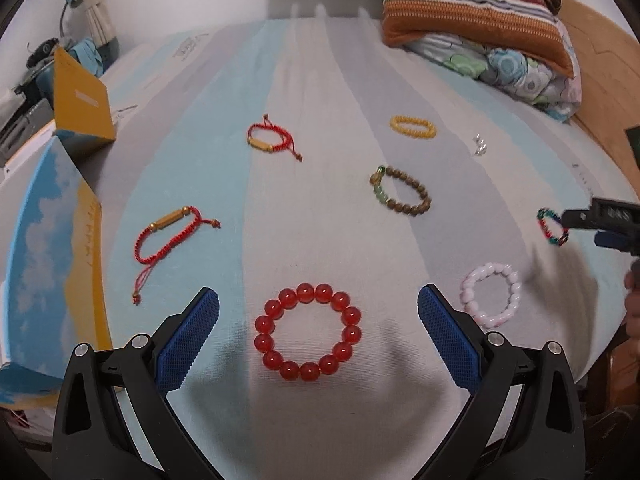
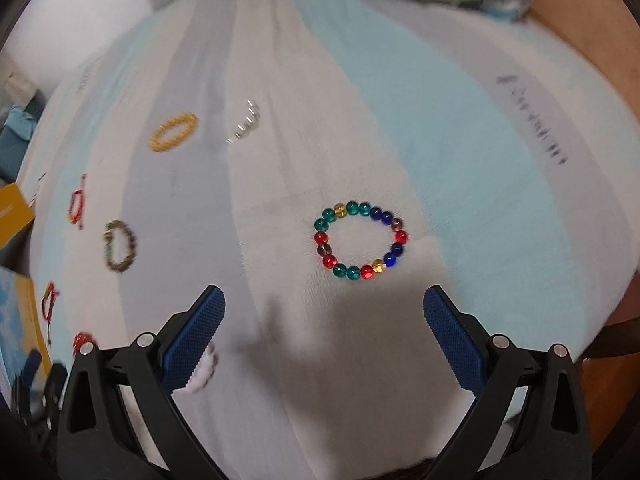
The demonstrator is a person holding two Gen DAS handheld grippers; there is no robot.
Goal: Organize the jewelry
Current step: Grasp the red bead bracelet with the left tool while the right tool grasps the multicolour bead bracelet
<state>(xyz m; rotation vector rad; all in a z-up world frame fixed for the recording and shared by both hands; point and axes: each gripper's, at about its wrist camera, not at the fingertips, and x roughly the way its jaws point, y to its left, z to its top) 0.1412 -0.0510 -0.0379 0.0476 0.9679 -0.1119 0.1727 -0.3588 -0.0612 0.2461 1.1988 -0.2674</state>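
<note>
Several bracelets lie on a striped bedsheet (image 1: pixel 312 120). A red bead bracelet (image 1: pixel 308 332) rests right between the fingertips of my open left gripper (image 1: pixel 318 312). A pink bead bracelet (image 1: pixel 491 295) lies to its right. Two red cord bracelets (image 1: pixel 168 236) (image 1: pixel 272 140), a brown bead bracelet (image 1: pixel 402 191) and a yellow one (image 1: pixel 413 127) lie farther off. In the right wrist view a multicoloured bead bracelet (image 2: pixel 360 240) lies just ahead of my open right gripper (image 2: pixel 324 312), apart from it. In the left wrist view the right gripper (image 1: pixel 600 224) hovers beside that bracelet (image 1: pixel 552 227).
A blue and yellow box (image 1: pixel 52 264) with its lid up stands at the bed's left edge. Folded blankets and a pillow (image 1: pixel 480 20) are piled at the far right. A small clear hair clip (image 1: pixel 480 145) lies near the yellow bracelet. A wooden bed frame (image 2: pixel 580 20) borders the right.
</note>
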